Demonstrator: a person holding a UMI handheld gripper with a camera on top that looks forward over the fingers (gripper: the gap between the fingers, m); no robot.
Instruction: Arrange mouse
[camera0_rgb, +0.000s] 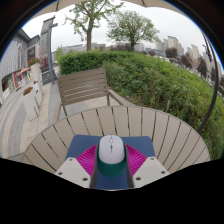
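Gripper view shows a white mouse (111, 151) sitting between the 2 fingers of the hand-held gripper (111, 168), over a blue mat (140, 146) on a round slatted wooden counter (150, 125). The magenta pads (88, 160) flank the mouse closely on both sides; they appear to press on it, though contact at the right pad is hard to confirm, so I read the grip as closed narrow on the mouse. A wooden chair (84, 90) stands at the far side of the counter, with a hedge (160, 75) to the right beyond it.

The risk from here, as I judge it: the mouse shell is smooth and rounded, so a light or off-centre squeeze could let it slip or twist out when lifted or slid. Dragging it could also bunch the mat against the slats.
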